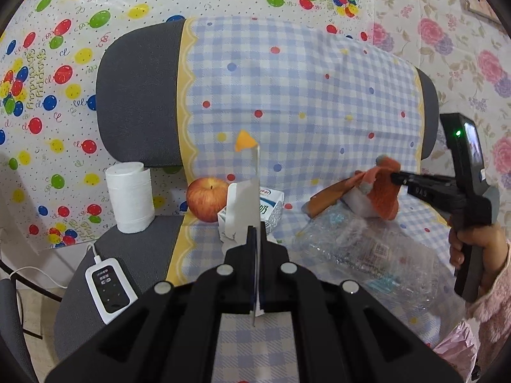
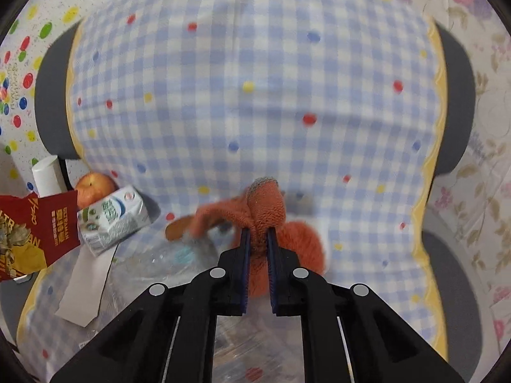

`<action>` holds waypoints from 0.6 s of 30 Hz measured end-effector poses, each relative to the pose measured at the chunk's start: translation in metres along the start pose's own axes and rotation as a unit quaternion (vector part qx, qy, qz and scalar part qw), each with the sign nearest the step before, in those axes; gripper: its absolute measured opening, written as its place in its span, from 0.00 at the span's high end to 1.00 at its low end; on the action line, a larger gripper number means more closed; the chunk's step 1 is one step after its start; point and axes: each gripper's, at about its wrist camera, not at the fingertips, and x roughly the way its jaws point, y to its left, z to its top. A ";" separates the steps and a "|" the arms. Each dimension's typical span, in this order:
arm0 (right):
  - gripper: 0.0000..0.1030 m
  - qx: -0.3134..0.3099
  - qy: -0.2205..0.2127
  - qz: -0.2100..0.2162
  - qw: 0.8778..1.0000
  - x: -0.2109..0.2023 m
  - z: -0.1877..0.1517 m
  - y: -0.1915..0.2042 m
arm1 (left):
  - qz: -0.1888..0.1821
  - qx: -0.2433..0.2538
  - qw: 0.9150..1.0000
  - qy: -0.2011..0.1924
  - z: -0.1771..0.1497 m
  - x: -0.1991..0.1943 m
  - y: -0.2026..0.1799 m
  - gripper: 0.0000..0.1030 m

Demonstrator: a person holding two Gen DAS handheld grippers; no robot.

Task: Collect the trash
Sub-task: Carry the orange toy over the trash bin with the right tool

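Note:
My left gripper [image 1: 255,233] is shut on a flat piece of card wrapper [image 1: 252,198], held edge-on; in the right wrist view it shows as a red and gold wrapper [image 2: 38,233] at the far left. My right gripper [image 2: 257,239] is shut on an orange sock [image 2: 268,210], lifted over the chair seat; it also shows in the left wrist view [image 1: 383,188]. A crushed milk carton [image 2: 111,220] lies by an apple [image 2: 94,185]. A crumpled clear plastic bottle [image 1: 367,252] lies on the seat under the sock.
A grey chair [image 1: 134,95] is draped with a blue checked cloth [image 1: 287,95]. A white paper roll [image 1: 129,201] and a white remote-like device [image 1: 110,287] sit on the seat's left. A white paper strip [image 2: 86,284] lies near the carton. A pink bag [image 1: 456,348] shows at the lower right.

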 end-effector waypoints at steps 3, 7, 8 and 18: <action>0.91 0.006 -0.033 -0.009 0.999 -0.027 0.014 -0.021 | -0.010 0.014 1.000 -0.012 0.008 -0.008 -0.009 1.00; 0.90 0.049 -0.051 0.006 0.998 -0.079 0.017 -0.055 | -0.031 0.036 0.999 -0.028 0.020 -0.024 -0.037 1.00; 0.90 0.056 -0.052 0.010 0.997 -0.094 0.014 -0.061 | -0.036 0.038 0.998 -0.029 0.022 -0.026 -0.042 1.00; 0.90 0.103 -0.056 -0.020 0.993 -0.213 -0.072 -0.104 | -0.176 0.092 0.979 -0.037 -0.005 -0.073 -0.149 1.00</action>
